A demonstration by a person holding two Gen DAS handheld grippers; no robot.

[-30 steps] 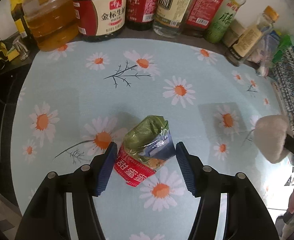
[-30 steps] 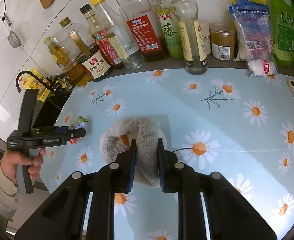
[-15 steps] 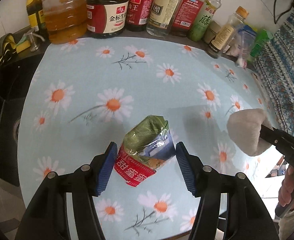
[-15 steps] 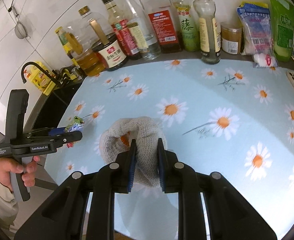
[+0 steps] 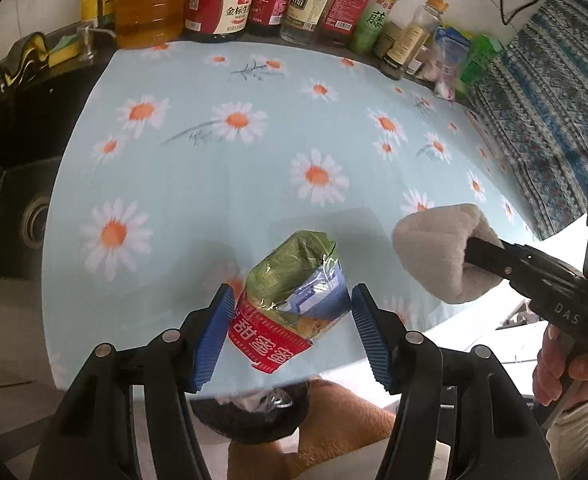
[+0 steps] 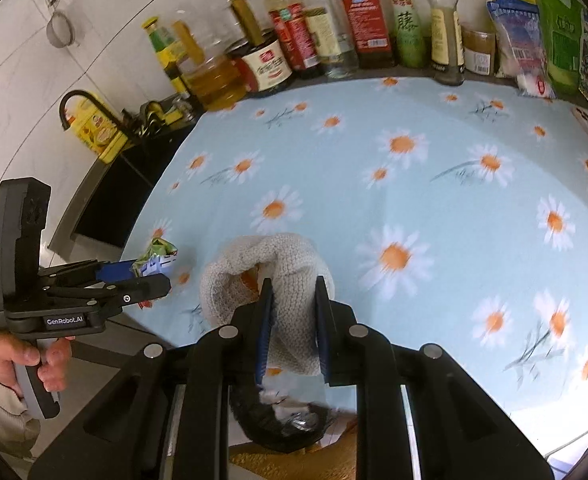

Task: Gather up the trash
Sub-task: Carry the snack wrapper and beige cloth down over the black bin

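Left wrist view, left gripper [image 5: 290, 322] fingers clamped on snack wrapper [image 5: 292, 298] above bench [image 5: 214, 184] edge, right gripper [image 6: 292, 322] fingers pinching knitted cloth [image 6: 270, 268] beside wrapper, bin [image 5: 250, 412] below.

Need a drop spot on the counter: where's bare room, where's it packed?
Bare: nearly the whole daisy cloth, from the bottle row to its front edge. Crowded: that row at the wall, the packets at the right end. The sink borders the cloth's left.

Both grippers have drawn back from mid-worktop to its near edge, the left gripper [image 5: 290, 336] carrying the snack wrapper [image 5: 290, 300] and the right gripper [image 6: 292, 332] the knitted cloth [image 6: 270, 280], now above a black bin [image 6: 282, 424].
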